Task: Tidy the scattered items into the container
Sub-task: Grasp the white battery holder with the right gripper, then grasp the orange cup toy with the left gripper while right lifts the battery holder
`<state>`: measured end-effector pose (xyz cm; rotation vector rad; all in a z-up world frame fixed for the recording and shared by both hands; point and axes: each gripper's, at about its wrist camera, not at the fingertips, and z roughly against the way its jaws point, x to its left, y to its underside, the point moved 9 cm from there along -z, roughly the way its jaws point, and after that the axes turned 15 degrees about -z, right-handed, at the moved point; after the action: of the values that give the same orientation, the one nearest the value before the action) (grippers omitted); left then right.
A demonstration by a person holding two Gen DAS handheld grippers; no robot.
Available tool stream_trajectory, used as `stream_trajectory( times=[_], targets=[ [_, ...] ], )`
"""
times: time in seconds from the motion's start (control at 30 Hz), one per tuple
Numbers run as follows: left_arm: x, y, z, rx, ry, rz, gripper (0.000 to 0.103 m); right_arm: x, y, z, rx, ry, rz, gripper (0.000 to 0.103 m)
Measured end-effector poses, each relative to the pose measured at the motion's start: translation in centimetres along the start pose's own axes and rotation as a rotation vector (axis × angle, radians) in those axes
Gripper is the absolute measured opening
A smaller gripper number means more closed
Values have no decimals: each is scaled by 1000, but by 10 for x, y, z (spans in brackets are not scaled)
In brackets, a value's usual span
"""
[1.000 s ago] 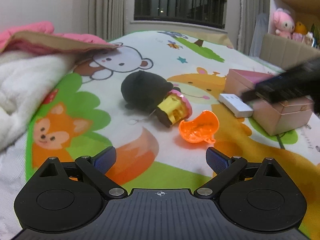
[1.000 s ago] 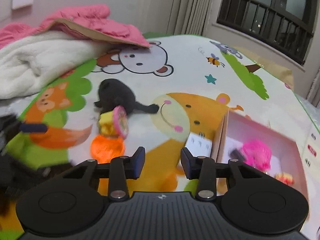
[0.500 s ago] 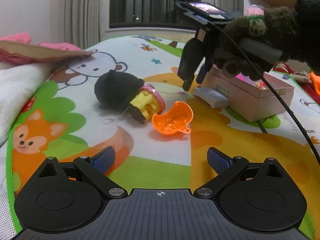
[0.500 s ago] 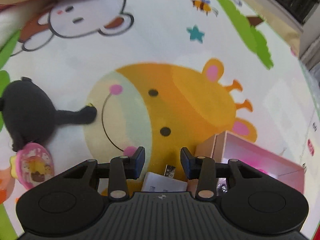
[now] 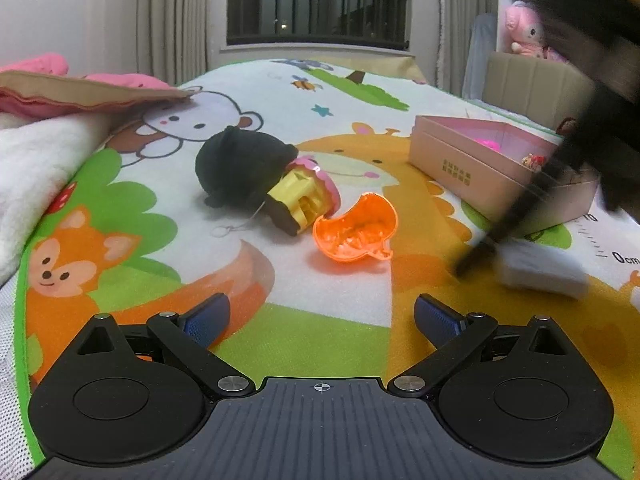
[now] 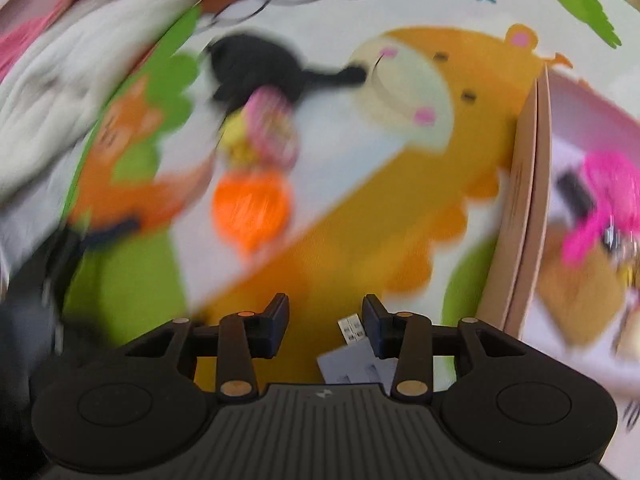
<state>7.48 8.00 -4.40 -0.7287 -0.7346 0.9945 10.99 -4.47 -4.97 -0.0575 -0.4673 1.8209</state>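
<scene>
We hold right gripper nearest white charger: charger lies below, offset toward right finger, jaws opening, not pinching. Left gripper spread, empty.

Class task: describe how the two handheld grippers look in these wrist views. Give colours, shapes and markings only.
The left gripper has a black ribbed body with a small white crosshair mark, two round black discs, black link arms with silver pivot pins, and blue textured finger pads. The right gripper has the same black ribbed body and discs, with orange-tinted pins and dark pads.
</scene>
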Motion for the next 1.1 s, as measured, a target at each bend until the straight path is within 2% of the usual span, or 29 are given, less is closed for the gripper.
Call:
stream_trajectory(
  times=[0.07, 0.13, 0.17, 0.27, 0.4, 0.47, 0.57, 0.6, 0.67, 0.7, 0.73, 0.77, 0.93, 1.1],
  targets=[
    [0, 0, -1, 5, 3, 2, 101, 2, 26, 17, -96, 50, 122, 45],
    [0, 1, -2, 13, 3, 3, 101, -1, 48, 31, -193, 121, 220, 60],
    [0, 1, -2, 16, 1, 2, 101, -5, 59, 36, -224, 156, 241, 60],
    [-1, 1, -3, 26, -5, -8, 102, -21, 87, 49, -289, 215, 220, 60],
    [-1, -1, -1, 59, -39, -27, 102, -49, 106, 61, -351, 305, 210, 68],
    [-5, -3, 2, 76, -51, -44, 102, -71, 106, 67, -396, 387, 169, 68],
    [-14, -5, 9, 86, -38, -46, 102, -100, 100, 81, -522, 549, 126, 69],
    [-18, -5, 10, 89, -32, -46, 102, -103, 99, 87, -555, 536, 103, 72],
    [-24, -5, 13, 97, -33, -47, 102, -99, 98, 98, -592, 362, 18, 84],
    [-26, -5, 13, 102, -37, -43, 102, -95, 98, 101, -601, 279, -14, 94],
    [-27, -5, 13, 107, -40, -34, 102, -90, 97, 101, -604, 215, -30, 101],
    [-28, -6, 13, 110, -39, -22, 102, -86, 96, 99, -605, 188, -30, 102],
    [-34, -15, 19, 109, -33, 2, 102, -74, 83, 68, -561, 216, 27, 103],
    [-33, -20, 21, 105, -44, 8, 102, -87, 71, 49, -522, 168, -82, 103]
  ],
)
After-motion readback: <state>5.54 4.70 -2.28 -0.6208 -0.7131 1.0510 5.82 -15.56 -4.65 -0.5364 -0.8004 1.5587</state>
